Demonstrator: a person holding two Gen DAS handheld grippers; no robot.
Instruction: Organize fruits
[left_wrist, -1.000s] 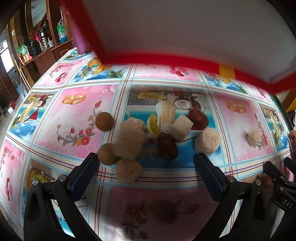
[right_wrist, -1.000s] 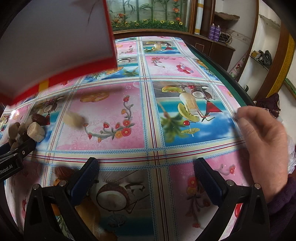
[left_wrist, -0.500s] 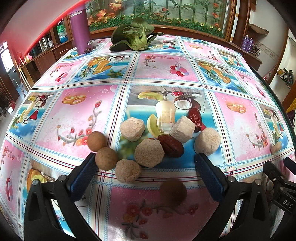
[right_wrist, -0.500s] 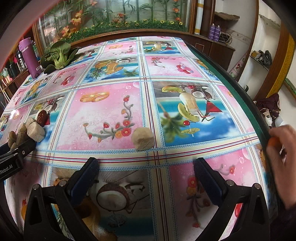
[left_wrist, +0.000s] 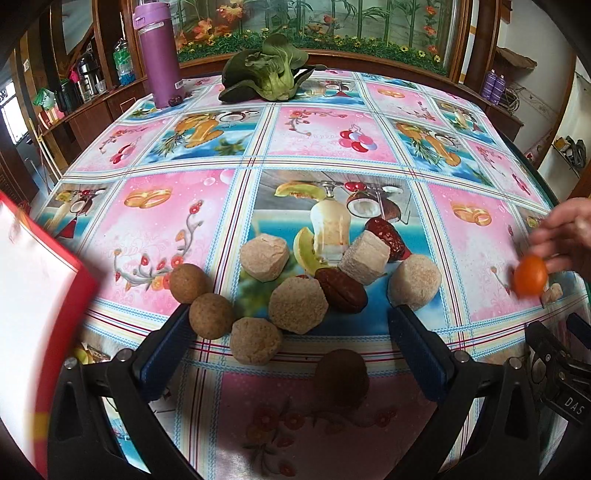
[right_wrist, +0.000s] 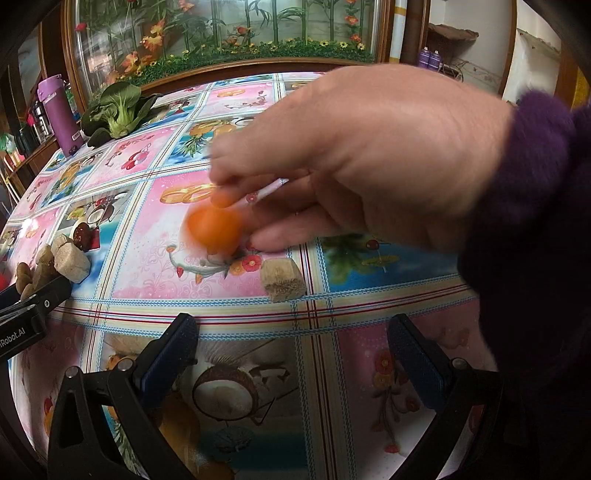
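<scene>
The fruits lie loose on the tablecloth (left_wrist: 332, 147): a cluster of 2 round brown fruits (left_wrist: 210, 315), several pale tan pressed blocks (left_wrist: 297, 305) and 2 red dates (left_wrist: 341, 290) sits just ahead of the left gripper (left_wrist: 291, 349), with 1 darker brown ball (left_wrist: 341, 378) between its fingers, nearer the camera than the rest. 1 more tan block (right_wrist: 282, 279) rests apart, ahead of the right gripper (right_wrist: 293, 356).

Half a second ago no orange fruit was on the table and the hand was back at the right edge; now a bare hand (right_wrist: 362, 162) in a purple sleeve (right_wrist: 535, 229) reaches across the right view with a small orange fruit (right_wrist: 214, 229) at its fingertips, blurred, just above or touching the cloth beside that lone block. A red-edged white board (left_wrist: 33, 314) has swung in at the left edge of the left view. I judge the scene is being stocked, so sorting has not begun.

Both claws stand wide and hold nothing.

Readable writing: "DAS" on the right gripper's body seen in the left view, and "Robot.AI", cut off at the frame edge, on the left gripper's body in the right view. A purple flask (left_wrist: 160, 55) and a bok choy (left_wrist: 269, 70) stand at the far side.
</scene>
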